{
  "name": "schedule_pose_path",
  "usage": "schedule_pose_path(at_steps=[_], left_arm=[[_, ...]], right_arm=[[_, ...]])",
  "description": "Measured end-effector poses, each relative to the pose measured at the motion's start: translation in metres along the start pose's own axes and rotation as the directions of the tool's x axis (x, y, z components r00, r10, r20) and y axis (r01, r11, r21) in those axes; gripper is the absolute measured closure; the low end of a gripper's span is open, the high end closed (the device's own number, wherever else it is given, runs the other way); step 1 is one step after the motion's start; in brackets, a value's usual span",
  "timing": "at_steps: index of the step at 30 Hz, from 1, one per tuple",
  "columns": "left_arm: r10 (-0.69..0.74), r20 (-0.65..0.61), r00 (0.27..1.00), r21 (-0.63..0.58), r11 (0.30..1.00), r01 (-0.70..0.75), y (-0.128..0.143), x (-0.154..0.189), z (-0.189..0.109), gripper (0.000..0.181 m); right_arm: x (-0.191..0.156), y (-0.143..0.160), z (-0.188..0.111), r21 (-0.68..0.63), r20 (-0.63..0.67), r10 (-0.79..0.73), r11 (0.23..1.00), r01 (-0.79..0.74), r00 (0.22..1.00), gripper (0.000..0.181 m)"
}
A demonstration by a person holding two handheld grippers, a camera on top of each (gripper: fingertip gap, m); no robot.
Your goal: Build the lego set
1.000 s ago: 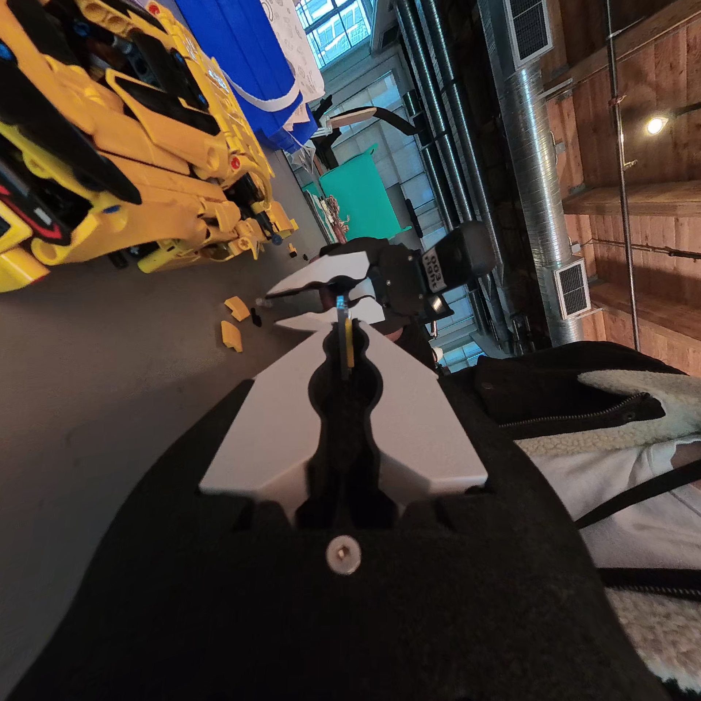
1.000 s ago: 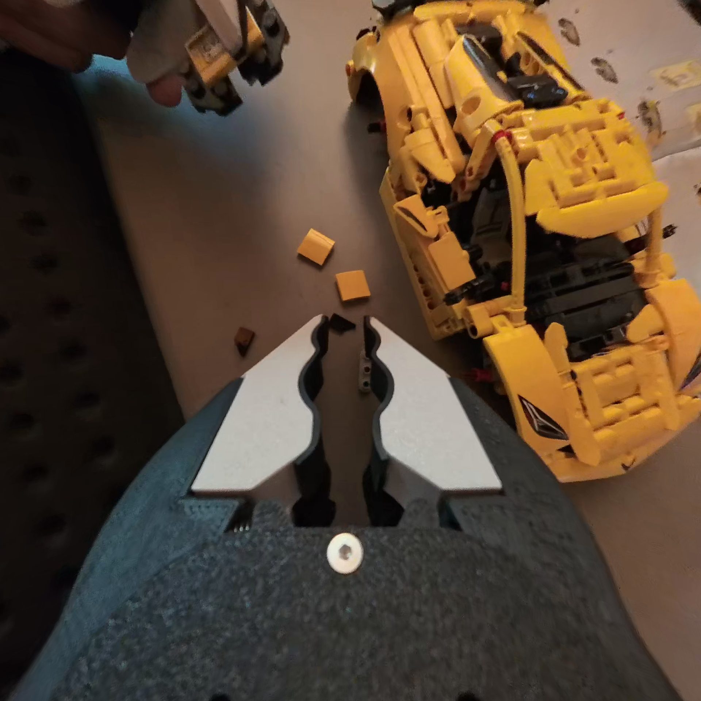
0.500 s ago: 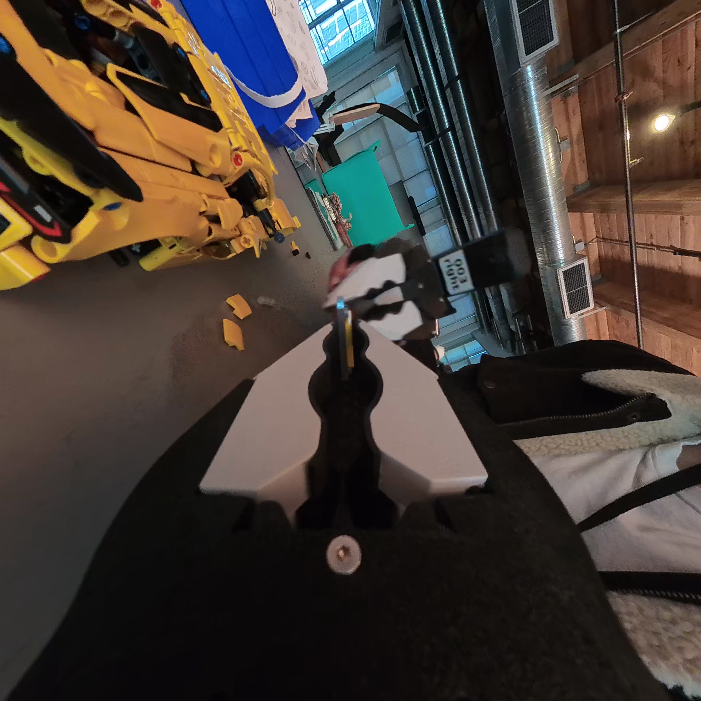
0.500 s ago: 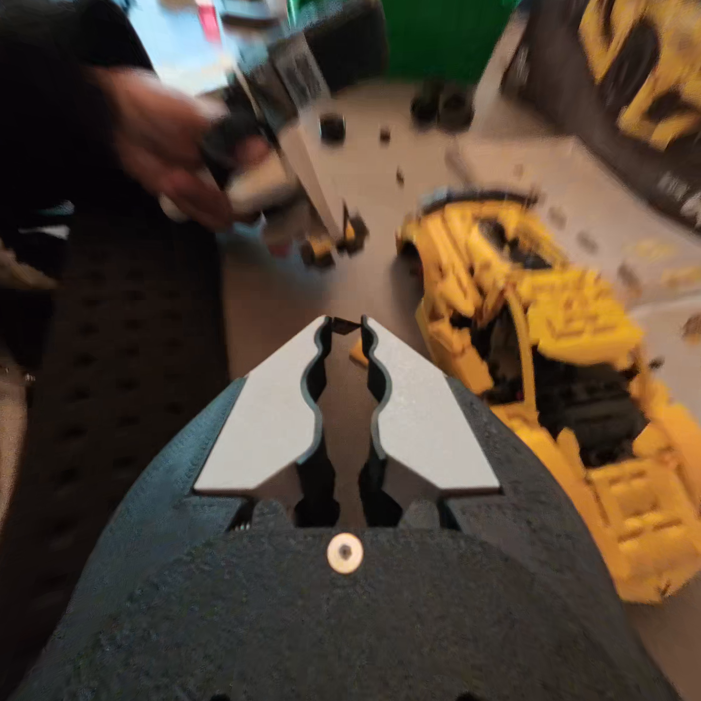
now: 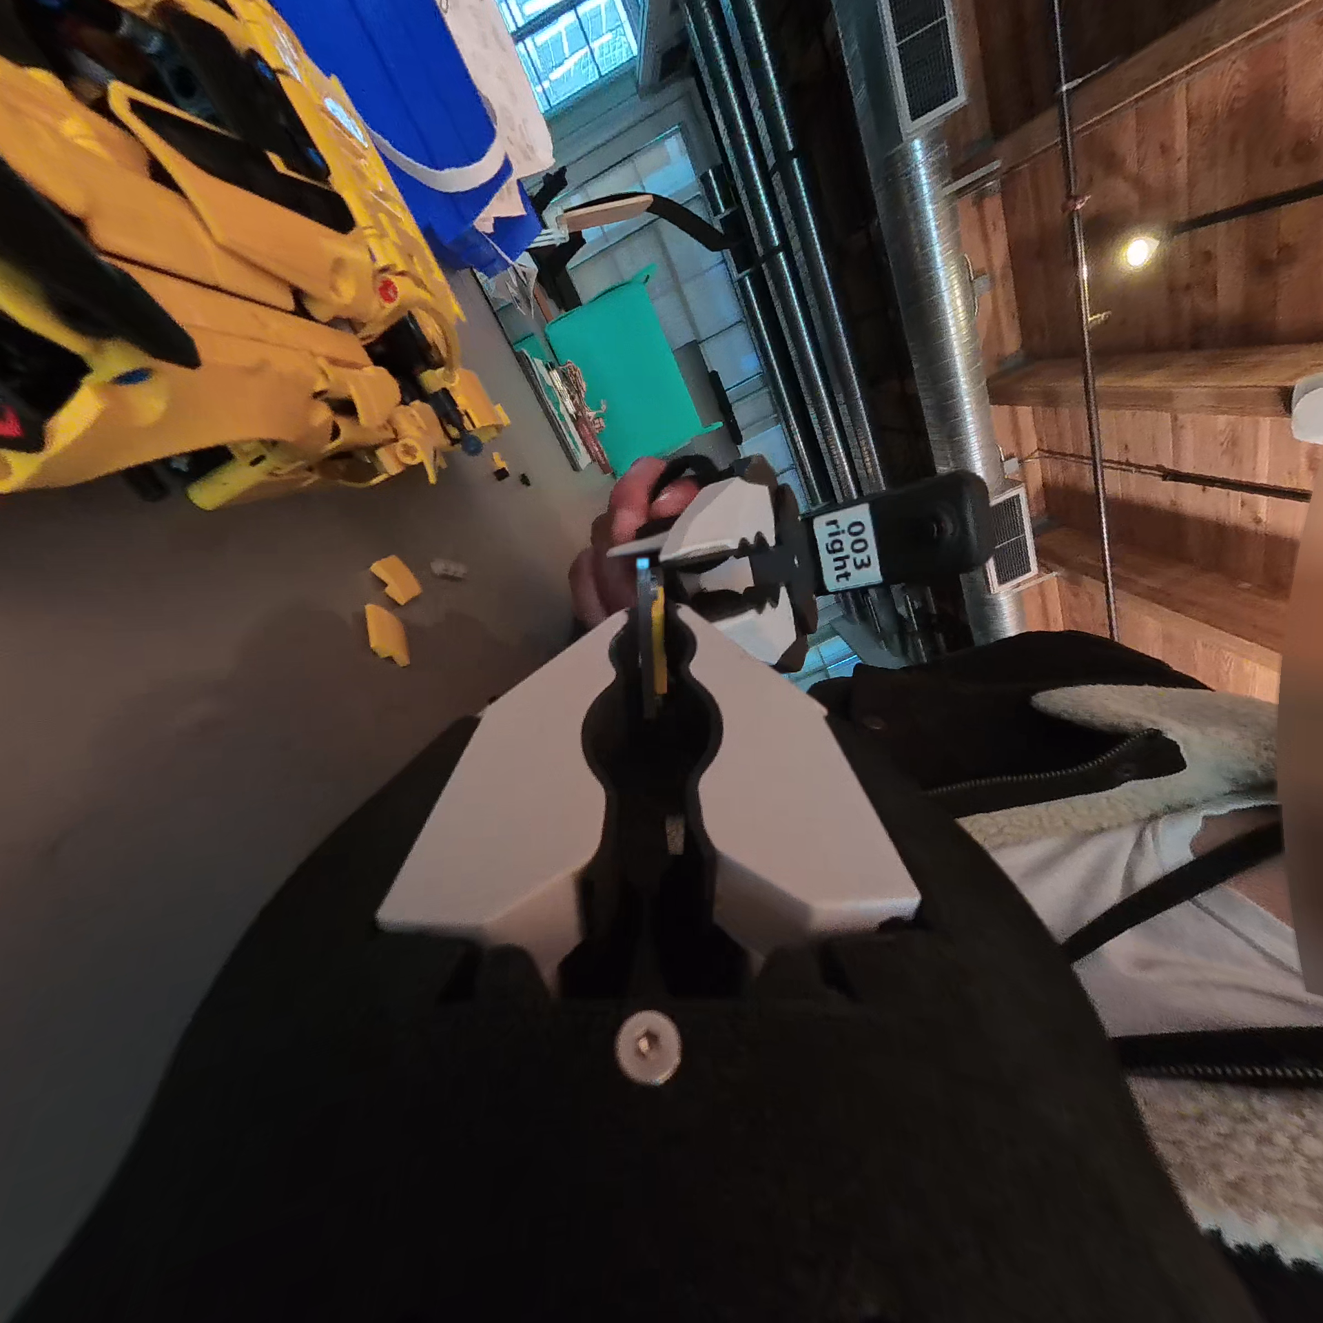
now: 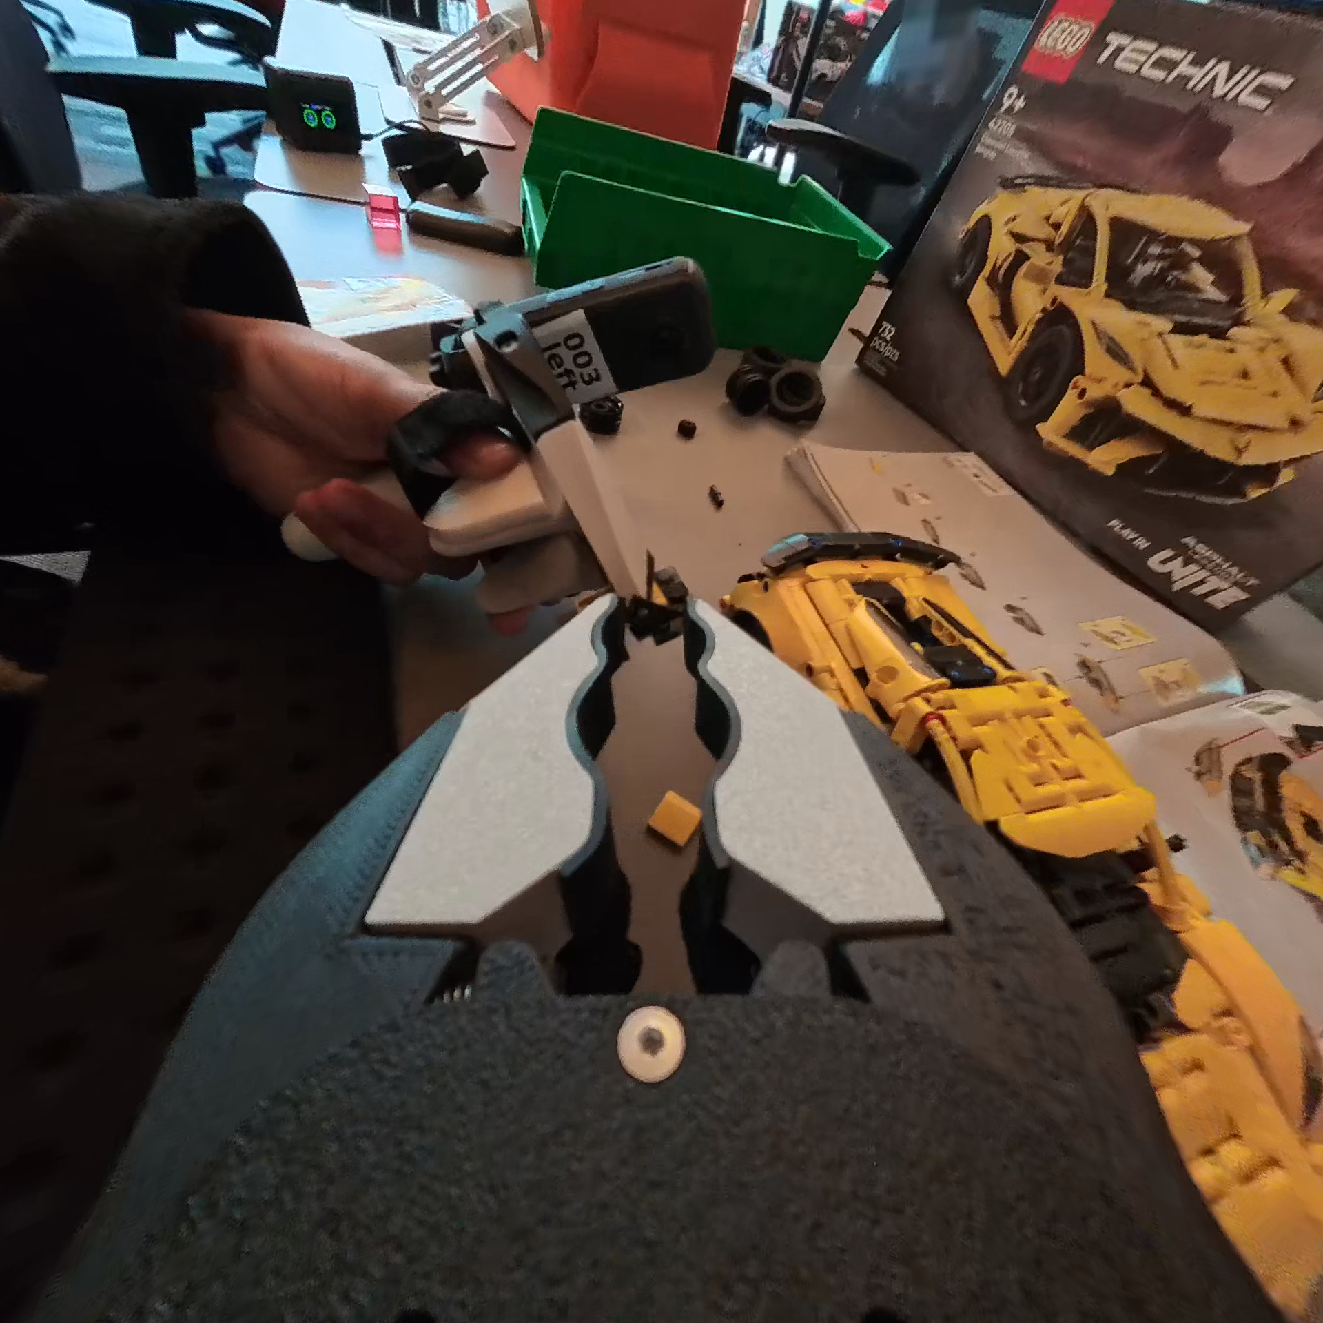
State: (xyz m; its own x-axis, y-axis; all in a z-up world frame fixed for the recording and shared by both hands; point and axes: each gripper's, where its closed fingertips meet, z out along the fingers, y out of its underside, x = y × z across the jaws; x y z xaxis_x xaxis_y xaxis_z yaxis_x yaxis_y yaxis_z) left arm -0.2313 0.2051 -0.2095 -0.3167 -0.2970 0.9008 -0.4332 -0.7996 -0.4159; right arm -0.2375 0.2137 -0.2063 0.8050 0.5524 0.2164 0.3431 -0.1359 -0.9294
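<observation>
In the right wrist view, a hand point(image 6: 336, 458) at the left holds the left tongs point(image 6: 648, 573) above the grey bench point(image 6: 444, 658), clenched on a thin yellow and black piece point(image 5: 653, 648), seen edge-on in the left wrist view. The right tongs point(image 6: 653, 621) meet them tip to tip, with a small dark piece point(image 6: 655, 619) between their fingertips; I cannot tell whether it is gripped. A loose yellow tile point(image 6: 673, 822) lies on the bench under the right tongs. Just to the right stands the yellow car model point(image 6: 1002, 744), partly built, on the open instruction booklet point(image 6: 916, 501). Behind it are black tyres point(image 6: 777, 390) and a green bin point(image 6: 687, 229), and at the far right the set's box point(image 6: 1117, 301) stands upright.
</observation>
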Motion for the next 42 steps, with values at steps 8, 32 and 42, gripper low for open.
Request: schedule_pose_path(at_steps=[8,32,42], left_arm=[[-0.009,-0.011,1.000,-0.009,1.000,0.009,0.001,0.001,0.000,0.176],[0.034,0.230,0.973,0.294,0.950,-0.102,-0.051,-0.025,-0.054,0.176],[0.071,0.268,0.961,0.229,0.964,-0.135,-0.043,-0.027,-0.048,0.176]], right_arm=[[-0.001,0.002,-0.001,0.049,0.067,0.112,0.992,-0.116,0.991,0.166],[-0.037,0.078,0.007,-0.362,0.239,0.110,0.932,-0.016,0.965,0.160],[-0.037,0.091,-0.035,-0.488,0.266,0.138,0.873,0.010,0.954,0.158]])
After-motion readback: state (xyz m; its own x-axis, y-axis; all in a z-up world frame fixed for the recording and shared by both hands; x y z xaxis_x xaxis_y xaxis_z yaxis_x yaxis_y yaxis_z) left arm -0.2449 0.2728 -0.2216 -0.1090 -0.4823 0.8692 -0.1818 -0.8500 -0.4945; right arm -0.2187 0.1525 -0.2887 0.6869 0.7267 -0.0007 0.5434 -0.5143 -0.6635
